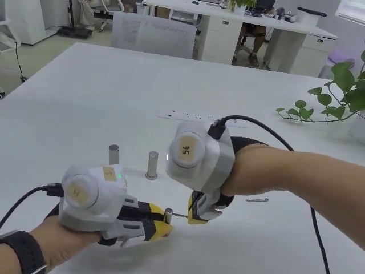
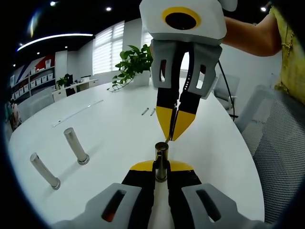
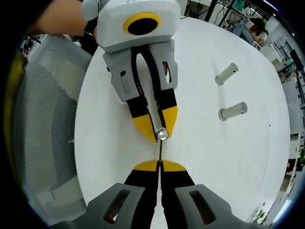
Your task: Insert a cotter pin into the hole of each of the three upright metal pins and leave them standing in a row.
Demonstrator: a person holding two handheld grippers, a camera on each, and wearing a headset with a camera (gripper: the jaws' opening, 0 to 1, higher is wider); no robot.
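Observation:
My left gripper [image 1: 162, 220] is shut on a short metal pin [image 1: 168, 215], held upright near the table's front edge. In the left gripper view the pin [image 2: 161, 160] stands between my own yellow-tipped jaws [image 2: 161, 168]. My right gripper [image 1: 197, 216] faces it from the right, shut on a thin cotter pin [image 3: 160, 151]. The cotter pin's tip is at the top of the held pin [image 3: 162, 133]. Two more metal pins [image 1: 114, 154] [image 1: 152, 165] stand upright behind, side by side. A spare cotter pin [image 1: 258, 200] lies on the table to the right.
A white power strip [image 1: 191, 116] lies mid-table. A leafy plant [image 1: 336, 97] trails over the table's right edge. A mesh chair [image 1: 153, 34] and office desks stand beyond the far edge. Black cables run from both grippers.

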